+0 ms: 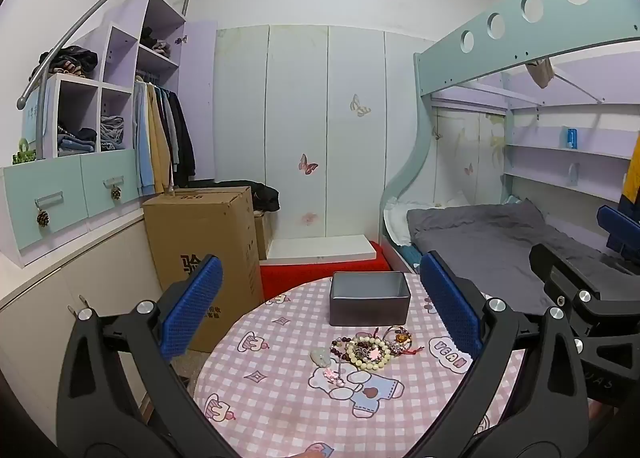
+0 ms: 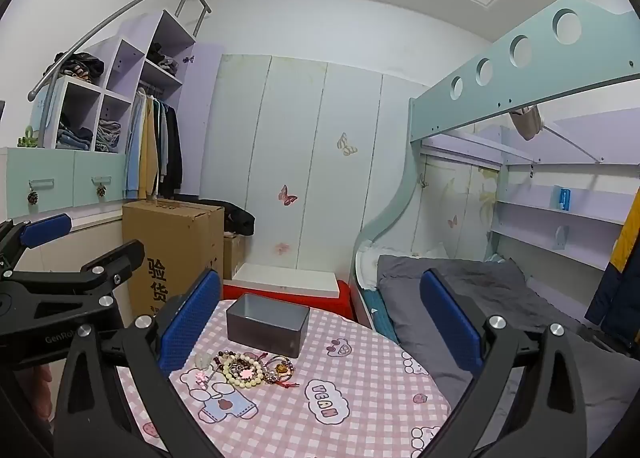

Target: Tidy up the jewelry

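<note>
A pile of jewelry (image 1: pixel 370 350) lies on the round table with the pink checked cloth (image 1: pixel 280 410): cream and dark bead bracelets, a pale stone pendant, a pink charm and red cord. Behind it stands an open grey box (image 1: pixel 370 298), which looks empty. My left gripper (image 1: pixel 320 306) is open and empty, held above the table in front of the pile. My right gripper (image 2: pixel 320 322) is open and empty, to the right of the pile (image 2: pixel 250 368) and of the grey box (image 2: pixel 267 323). The table cloth also shows in the right wrist view (image 2: pixel 360 398).
A tall cardboard box (image 1: pixel 204 242) stands left of the table. A red block with a white board (image 1: pixel 320 262) lies behind it. A bunk bed with grey bedding (image 1: pixel 500 234) is at the right. Wardrobe doors and shelves line the back and left walls.
</note>
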A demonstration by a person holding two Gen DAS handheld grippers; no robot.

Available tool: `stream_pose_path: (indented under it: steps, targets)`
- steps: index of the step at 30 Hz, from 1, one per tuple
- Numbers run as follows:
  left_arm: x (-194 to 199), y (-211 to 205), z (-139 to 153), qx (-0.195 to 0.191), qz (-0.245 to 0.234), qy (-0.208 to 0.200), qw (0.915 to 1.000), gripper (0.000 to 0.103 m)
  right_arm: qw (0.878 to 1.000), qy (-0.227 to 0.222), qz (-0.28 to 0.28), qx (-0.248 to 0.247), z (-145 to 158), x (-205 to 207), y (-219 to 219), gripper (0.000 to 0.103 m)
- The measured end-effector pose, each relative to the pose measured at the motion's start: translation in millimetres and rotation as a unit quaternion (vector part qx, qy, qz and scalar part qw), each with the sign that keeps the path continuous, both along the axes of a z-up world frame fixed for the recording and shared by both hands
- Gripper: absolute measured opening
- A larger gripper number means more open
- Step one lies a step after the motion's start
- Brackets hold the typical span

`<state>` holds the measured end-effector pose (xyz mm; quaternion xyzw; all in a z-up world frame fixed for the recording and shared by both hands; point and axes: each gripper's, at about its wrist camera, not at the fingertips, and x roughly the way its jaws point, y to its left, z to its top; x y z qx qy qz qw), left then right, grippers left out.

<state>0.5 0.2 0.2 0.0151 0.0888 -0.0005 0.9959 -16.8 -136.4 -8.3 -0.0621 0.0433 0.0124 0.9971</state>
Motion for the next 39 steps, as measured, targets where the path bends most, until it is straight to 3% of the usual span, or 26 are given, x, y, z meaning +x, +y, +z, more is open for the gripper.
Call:
stream_pose_path:
  steps: [39]
  targets:
    - [4.5,-1.5,-7.7,0.003,-0.001,0.005,1.0000,0.097,1.000,0.009,-0.003,0.001,-9.9,9.0,-2.5,0.096]
